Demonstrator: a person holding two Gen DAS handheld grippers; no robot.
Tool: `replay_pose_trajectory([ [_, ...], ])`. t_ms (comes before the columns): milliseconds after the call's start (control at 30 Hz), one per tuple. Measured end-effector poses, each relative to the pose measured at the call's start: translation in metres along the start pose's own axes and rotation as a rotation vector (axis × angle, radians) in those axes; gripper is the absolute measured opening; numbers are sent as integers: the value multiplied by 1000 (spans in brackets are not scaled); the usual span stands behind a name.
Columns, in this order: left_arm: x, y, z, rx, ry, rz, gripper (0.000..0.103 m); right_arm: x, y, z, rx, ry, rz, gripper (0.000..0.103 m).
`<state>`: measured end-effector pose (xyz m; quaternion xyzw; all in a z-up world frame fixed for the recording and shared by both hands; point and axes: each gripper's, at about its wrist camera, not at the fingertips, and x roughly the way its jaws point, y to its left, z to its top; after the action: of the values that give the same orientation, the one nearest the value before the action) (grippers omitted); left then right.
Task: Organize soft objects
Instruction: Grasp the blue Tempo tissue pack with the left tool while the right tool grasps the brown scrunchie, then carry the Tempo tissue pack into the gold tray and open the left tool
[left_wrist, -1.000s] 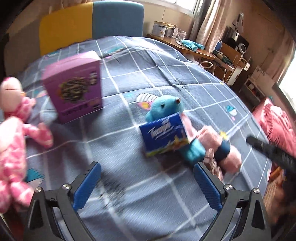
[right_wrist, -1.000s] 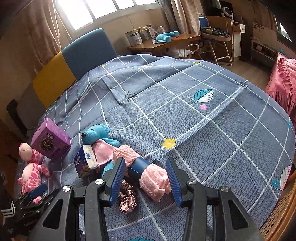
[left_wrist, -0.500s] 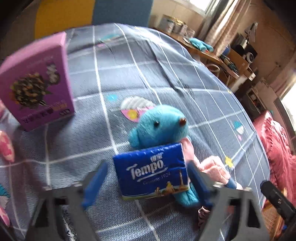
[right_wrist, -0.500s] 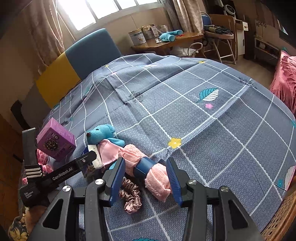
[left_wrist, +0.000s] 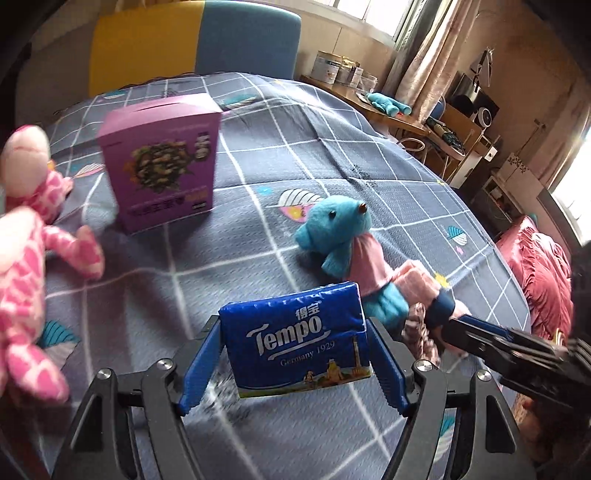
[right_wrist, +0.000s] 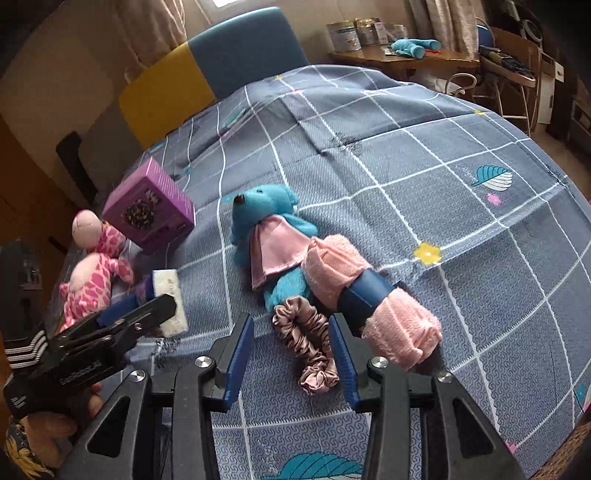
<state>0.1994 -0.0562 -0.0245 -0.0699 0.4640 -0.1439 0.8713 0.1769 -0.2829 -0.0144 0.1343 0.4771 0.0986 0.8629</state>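
Observation:
My left gripper (left_wrist: 293, 332) is shut on a blue Tempo tissue pack (left_wrist: 295, 343), held upright just clear of the blue plush bear (left_wrist: 332, 225). From the right wrist view the pack (right_wrist: 168, 295) shows end-on in that gripper. My right gripper (right_wrist: 290, 325) hangs low over a pink satin scrunchie (right_wrist: 306, 347), its jaws closing; the scrunchie lies between them and the left pad is apart from it. A rolled pink towel with a blue band (right_wrist: 369, 291) lies right of the scrunchie, against the bear (right_wrist: 266, 206). A pink spotted plush (left_wrist: 22, 240) lies at the left.
A purple box (left_wrist: 162, 166) stands upright on the grey checked bedspread (left_wrist: 332, 122) behind the plush toys. A yellow and blue headboard (left_wrist: 192, 40) closes the far end. A wooden desk (left_wrist: 369, 107) and red bedding (left_wrist: 539, 273) lie beyond the bed's right edge.
My left gripper went forward, closed on the tissue pack and drew it back from the bear. My right gripper slid from the rolled towel to over the scrunchie, jaws slightly narrower.

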Motion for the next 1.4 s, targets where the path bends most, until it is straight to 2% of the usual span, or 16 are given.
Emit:
replay_pose_trajectory([
  [200, -31, 18, -29, -32, -11, -3, 76, 24, 9, -7, -65, 111, -98, 46],
  [333, -51, 24, -48, -38, -22, -10, 76, 35, 8, -10, -88, 155, -177, 46],
  [500, -72, 32, -65, -42, -38, -15, 76, 46, 9, -11, -127, 188, -224, 46],
  [567, -81, 34, -71, -43, -47, -16, 76, 50, 10, -12, -150, 197, -239, 41],
  [600, -86, 36, -75, -44, -54, -18, 76, 53, 11, -13, -162, 204, -242, 23],
  [633, -90, 37, -77, -46, -59, -20, 76, 55, 12, -14, -173, 213, -245, 18],
  [700, -100, 40, -83, -50, -73, -21, 76, 56, 16, -16, -200, 215, -262, 15],
  [800, -117, 46, -91, -51, -100, -5, 76, 58, 23, -21, -239, 233, -274, 17],
  [967, -154, 72, -104, -102, -152, 17, 76, 60, 17, -22, -218, 262, -260, 18],
  [1100, -190, 111, -119, -185, -206, 72, 76, 61, 12, -20, -219, 258, -261, 18],
  [1233, -224, 168, -142, -317, -242, 174, 76, 59, 16, -21, -248, 248, -279, 18],
  [1400, -251, 239, -173, -496, -242, 298, 76, 57, 28, -28, -288, 235, -303, 18],
])
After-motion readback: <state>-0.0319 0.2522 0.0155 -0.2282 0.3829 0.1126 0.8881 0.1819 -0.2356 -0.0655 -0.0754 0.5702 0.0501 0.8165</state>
